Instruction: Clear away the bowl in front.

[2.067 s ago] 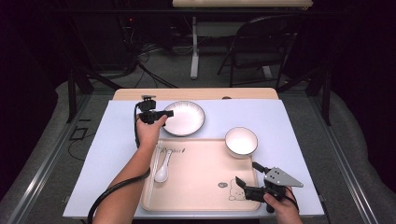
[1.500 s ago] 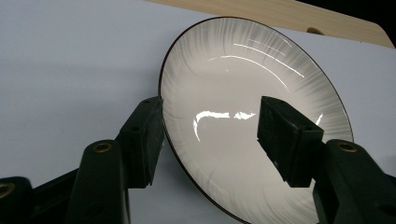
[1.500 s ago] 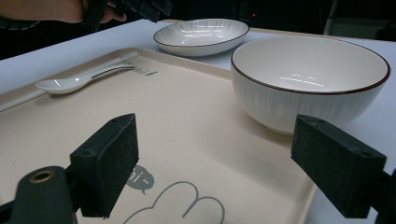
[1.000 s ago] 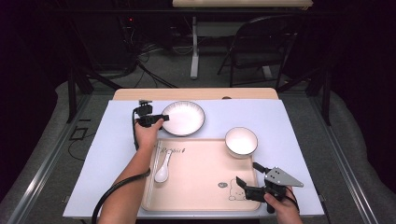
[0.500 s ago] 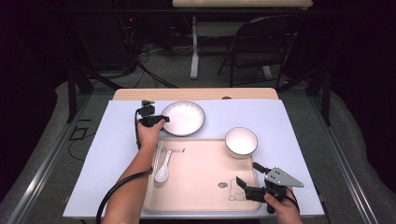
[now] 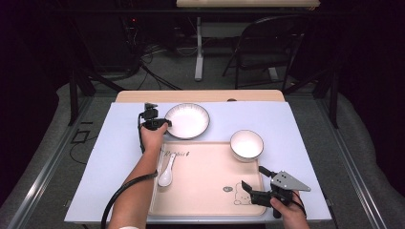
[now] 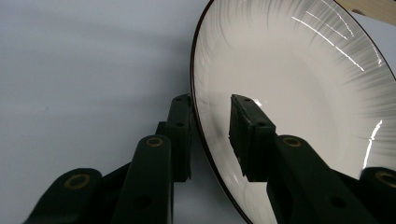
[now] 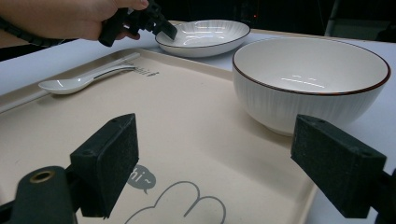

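The left hand-held gripper (image 6: 164,123) sat at the near-left rim of the plate (image 6: 187,120), which lay flat on the worktop (image 6: 110,157) just beyond the tray (image 6: 205,191). Its jaws had just been closing and stood astride the rim: in the left gripper view one jaw lay outside the plate (image 7: 299,93), low against the worktop, and the other reached inside over the white well. A narrow gap showed between the pads (image 7: 245,135) and the dark-edged rim, so the left hand-held gripper (image 7: 210,140) was part-closed around the plate without yet pinching it.

The right hand-held gripper (image 6: 255,183) hovered over the near-right corner of the tray, its jaws spread wide with nothing between them. In the right gripper view, just ahead and to the right of the right hand-held gripper (image 8: 229,161), the bowl (image 8: 310,79) stood upright at the tray's far edge, whether on it or just off it I could not tell. The spoon (image 8: 84,79) lay farther ahead to its left on the tray (image 8: 187,135), and the plate (image 8: 203,36) beyond that, with the left hand-held gripper (image 8: 161,23) on its rim.
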Available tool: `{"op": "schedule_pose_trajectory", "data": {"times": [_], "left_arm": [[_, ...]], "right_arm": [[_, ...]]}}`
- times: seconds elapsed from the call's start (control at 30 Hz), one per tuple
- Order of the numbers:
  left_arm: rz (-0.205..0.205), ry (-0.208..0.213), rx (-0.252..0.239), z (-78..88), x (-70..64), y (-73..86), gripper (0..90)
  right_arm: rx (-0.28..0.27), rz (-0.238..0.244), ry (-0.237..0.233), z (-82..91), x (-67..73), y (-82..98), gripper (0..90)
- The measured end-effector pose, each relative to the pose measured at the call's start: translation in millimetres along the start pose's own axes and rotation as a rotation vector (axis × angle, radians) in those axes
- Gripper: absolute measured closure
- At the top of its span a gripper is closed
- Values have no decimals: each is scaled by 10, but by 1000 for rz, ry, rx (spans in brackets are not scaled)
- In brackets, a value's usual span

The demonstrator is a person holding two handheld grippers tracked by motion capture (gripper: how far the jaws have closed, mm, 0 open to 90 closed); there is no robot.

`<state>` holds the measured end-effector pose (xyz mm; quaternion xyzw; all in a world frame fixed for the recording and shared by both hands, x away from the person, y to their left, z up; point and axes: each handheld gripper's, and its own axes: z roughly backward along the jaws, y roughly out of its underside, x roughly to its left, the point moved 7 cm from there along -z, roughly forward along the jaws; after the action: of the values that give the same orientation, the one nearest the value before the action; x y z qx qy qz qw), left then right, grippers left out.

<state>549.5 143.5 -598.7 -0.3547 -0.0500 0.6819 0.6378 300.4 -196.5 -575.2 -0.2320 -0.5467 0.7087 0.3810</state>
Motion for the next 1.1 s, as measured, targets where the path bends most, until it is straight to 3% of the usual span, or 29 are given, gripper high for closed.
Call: {"op": "schedule_pose_trajectory", "data": {"times": [0.77, 1.1], "left_arm": [[55, 32, 2, -29, 26, 8, 747], [129, 61, 8, -17, 50, -7, 784]], "right_arm": [[0, -1, -2, -7, 0, -1, 143], [-3, 3, -2, -1, 0, -4, 143]]}}
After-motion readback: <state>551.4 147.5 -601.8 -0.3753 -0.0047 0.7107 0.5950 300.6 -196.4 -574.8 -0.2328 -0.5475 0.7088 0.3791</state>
